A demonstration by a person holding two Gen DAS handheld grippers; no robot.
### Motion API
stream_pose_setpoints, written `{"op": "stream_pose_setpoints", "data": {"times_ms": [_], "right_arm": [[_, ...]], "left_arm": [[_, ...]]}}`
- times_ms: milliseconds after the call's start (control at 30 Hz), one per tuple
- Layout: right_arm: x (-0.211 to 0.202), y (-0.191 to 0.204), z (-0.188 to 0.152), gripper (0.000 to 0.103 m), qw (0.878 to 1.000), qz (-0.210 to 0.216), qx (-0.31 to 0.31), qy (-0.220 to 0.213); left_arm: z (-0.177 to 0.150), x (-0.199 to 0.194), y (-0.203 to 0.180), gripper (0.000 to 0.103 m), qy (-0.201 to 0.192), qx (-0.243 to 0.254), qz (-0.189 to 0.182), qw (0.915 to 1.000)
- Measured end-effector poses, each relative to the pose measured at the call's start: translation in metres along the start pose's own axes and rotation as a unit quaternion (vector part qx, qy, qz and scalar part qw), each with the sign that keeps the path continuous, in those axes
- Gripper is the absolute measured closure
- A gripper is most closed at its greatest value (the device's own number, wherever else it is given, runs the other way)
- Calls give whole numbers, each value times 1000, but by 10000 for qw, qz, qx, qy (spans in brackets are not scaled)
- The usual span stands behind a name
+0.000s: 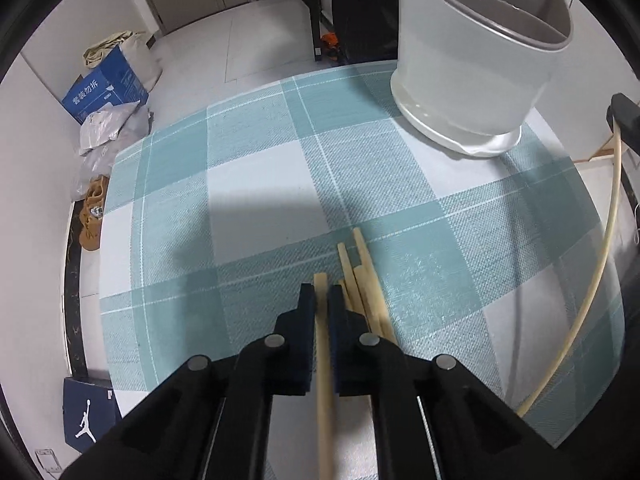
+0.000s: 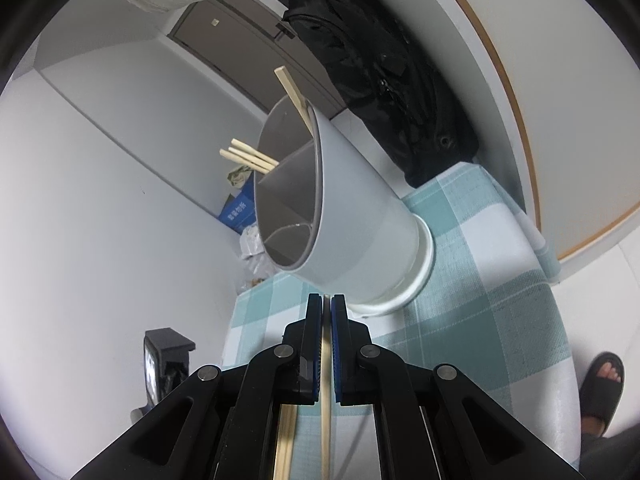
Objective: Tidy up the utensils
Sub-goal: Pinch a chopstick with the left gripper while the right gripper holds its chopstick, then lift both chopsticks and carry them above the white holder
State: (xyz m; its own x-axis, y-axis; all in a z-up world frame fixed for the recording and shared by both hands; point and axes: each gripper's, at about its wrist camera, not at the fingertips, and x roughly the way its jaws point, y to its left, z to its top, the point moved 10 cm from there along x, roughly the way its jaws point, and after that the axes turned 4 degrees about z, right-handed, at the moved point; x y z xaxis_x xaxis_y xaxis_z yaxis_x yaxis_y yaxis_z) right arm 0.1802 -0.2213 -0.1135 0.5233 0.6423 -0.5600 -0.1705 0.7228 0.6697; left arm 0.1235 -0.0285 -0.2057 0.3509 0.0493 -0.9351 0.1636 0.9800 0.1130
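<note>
Both hand-held grippers (left (image 1: 322, 294), right (image 2: 327, 305)) pinch one chopstick (image 1: 325, 380) each; Jordan-logo box (image 1: 90, 416).

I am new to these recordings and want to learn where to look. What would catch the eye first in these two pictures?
First, the big grey utensil holder with inner dividers, standing on the teal checked tablecloth; several chopsticks already stick out of it. Next, each gripper is closed on one chopstick: the left gripper just beside a loose chopstick pile on the cloth, the right gripper pointing at the holder's base.
</note>
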Motion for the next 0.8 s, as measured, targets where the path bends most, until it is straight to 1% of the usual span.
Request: {"op": "stream_pose_setpoints", "data": {"times_ms": [67, 100, 200, 300, 400, 467, 567, 633, 700, 800], "right_arm": [[0, -1, 1, 99, 10000, -5, -9, -15], [-1, -1, 2, 99, 10000, -15, -27, -35], [-3, 0, 2, 99, 9999, -59, -112, -90], [-5, 3, 0, 99, 9996, -89, -238, -153], [-10, 12, -3, 99, 9986, -73, -470, -245], [-14, 20, -6, 99, 9974, -46, -648, -302], [-20, 33, -10, 99, 9953, -11, -869, -430], [-24, 44, -15, 99, 9928, -25, -1082, -518], [-26, 56, -21, 99, 9895, -27, -1323, -573], [-27, 74, -26, 99, 9835, -42, -1696, -634]], "left_arm": [[2, -1, 1, 100, -38, -107, -86, 9999], [4, -5, 2, 100, -149, -158, -85, 9997], [14, -29, 9, 100, -702, -310, -70, 9970], [24, -61, 14, 100, -1342, -550, -213, 9892], [27, -90, 18, 100, -1815, -775, -369, 9796], [25, -105, 19, 100, -2031, -851, -398, 9746], [23, -119, 16, 100, -2284, -863, -338, 9691], [30, -117, 25, 100, -2362, -888, -442, 9666], [30, -124, 26, 100, -2503, -942, -516, 9622], [30, -128, 28, 100, -2613, -972, -630, 9583]]}}
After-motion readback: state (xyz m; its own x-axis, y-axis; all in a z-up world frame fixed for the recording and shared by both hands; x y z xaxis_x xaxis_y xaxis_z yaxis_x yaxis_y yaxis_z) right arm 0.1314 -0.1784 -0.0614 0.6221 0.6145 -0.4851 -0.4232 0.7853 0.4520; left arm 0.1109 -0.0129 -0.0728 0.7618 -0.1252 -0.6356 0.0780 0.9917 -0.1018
